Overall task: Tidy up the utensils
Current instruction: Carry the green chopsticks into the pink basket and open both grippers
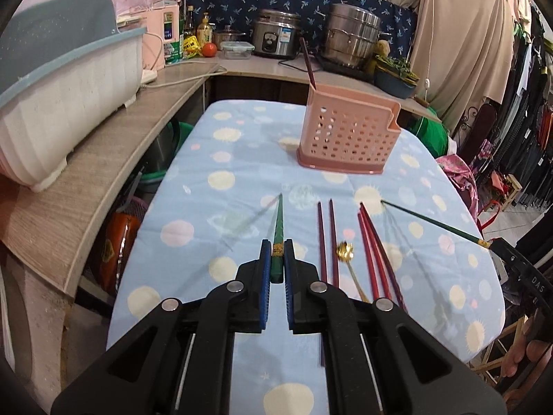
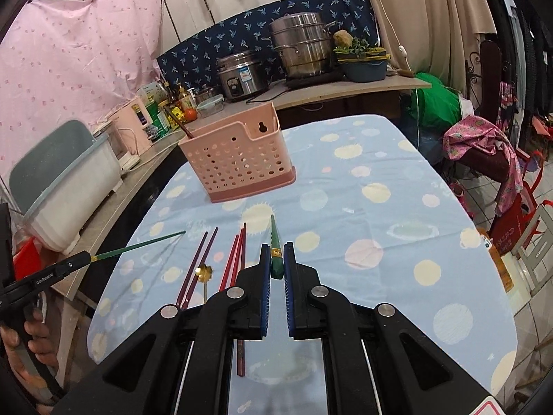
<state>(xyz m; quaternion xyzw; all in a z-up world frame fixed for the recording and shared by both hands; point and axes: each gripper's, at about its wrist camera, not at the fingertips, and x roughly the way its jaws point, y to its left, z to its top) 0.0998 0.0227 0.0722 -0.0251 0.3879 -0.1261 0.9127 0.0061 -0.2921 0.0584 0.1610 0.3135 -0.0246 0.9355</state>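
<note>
Right wrist: "GenRobot.AI" on left gripper (image 2: 90, 259)

Both wrist views toward pink caddy (image 1: 349, 135).

Green chopsticks (image 1: 277, 238) (image 2: 276, 252) lifted; pink holder (image 1: 347, 131) upright.

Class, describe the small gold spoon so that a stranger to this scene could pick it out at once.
Start at the pink perforated holder on the blue spotted tablecloth. Nearer the camera lie purple chopsticks and red chopsticks; the gold spoon lies between them, alone in being metallic, with a flower-shaped bowl.
</note>
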